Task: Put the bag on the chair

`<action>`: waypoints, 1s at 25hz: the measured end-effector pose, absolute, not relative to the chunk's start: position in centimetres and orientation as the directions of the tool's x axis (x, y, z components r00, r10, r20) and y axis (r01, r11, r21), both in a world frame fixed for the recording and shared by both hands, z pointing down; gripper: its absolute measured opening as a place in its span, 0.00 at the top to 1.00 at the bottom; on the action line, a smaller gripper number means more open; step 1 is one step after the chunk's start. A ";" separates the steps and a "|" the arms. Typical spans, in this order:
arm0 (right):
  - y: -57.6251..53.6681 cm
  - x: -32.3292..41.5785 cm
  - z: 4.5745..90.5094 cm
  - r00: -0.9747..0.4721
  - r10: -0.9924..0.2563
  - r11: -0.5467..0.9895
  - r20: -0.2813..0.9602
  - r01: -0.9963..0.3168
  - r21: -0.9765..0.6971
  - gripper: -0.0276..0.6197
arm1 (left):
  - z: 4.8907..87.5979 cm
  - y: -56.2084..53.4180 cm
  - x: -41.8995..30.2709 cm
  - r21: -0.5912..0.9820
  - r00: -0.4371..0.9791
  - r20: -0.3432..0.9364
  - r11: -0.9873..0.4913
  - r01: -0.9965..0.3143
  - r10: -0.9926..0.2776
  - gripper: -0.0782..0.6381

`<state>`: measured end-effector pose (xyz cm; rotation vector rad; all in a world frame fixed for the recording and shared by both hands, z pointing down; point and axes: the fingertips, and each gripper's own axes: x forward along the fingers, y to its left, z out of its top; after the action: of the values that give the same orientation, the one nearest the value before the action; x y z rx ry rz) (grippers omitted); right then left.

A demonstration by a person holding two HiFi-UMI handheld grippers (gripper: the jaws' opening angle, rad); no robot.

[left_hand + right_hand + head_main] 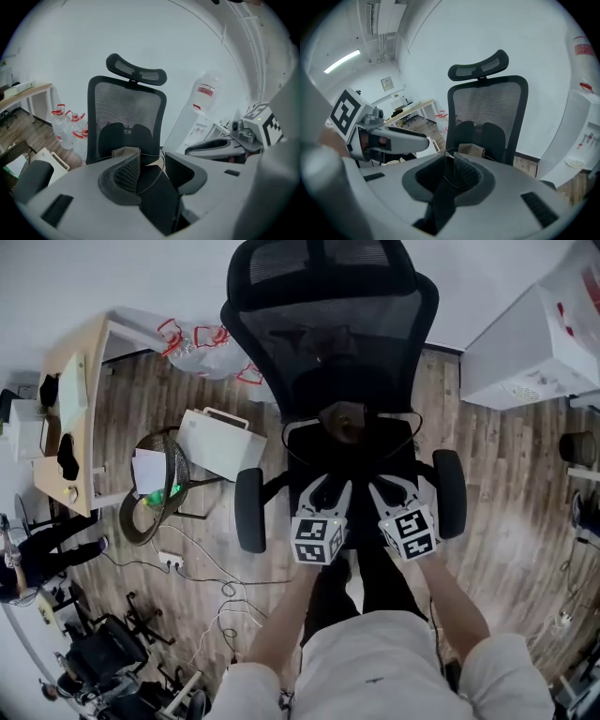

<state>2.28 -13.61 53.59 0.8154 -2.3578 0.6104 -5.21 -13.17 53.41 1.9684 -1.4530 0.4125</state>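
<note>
A black mesh office chair stands right in front of me on the wood floor. A flat black bag with a brown paper tag and a thin cord hangs over the seat, held up between both grippers. My left gripper is shut on the bag's left part; black fabric fills its jaws. My right gripper is shut on the right part, its pads pinching the black fabric in a narrow gap. The chair back rises behind the bag in both gripper views.
The chair's armrests flank the grippers. White boxes stand at the right. At the left are a wooden desk, a wire bin, a white box, water bottles and floor cables.
</note>
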 end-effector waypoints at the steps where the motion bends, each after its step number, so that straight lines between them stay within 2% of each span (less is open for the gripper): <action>1: -13.1 2.4 53.3 -0.654 -0.411 0.708 0.635 -0.668 -0.230 0.87 | 53.2 -12.6 -4.9 0.314 0.343 0.594 -0.183 -0.932 -0.728 0.66; 13: -5.5 3.9 48.9 -0.614 -0.509 0.627 0.603 -0.745 -0.229 0.93 | 49.1 -5.0 -3.6 0.334 0.421 0.544 -0.272 -0.902 -0.726 0.71; 25: 2.7 1.2 43.5 -0.653 -0.526 0.669 0.545 -0.713 -0.210 0.95 | 43.7 3.9 -6.1 0.367 0.443 0.464 -0.288 -0.884 -0.767 0.82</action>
<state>1.24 2.72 43.54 0.9653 -2.4407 0.5726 -6.08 3.91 43.70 2.1194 -1.3797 0.2639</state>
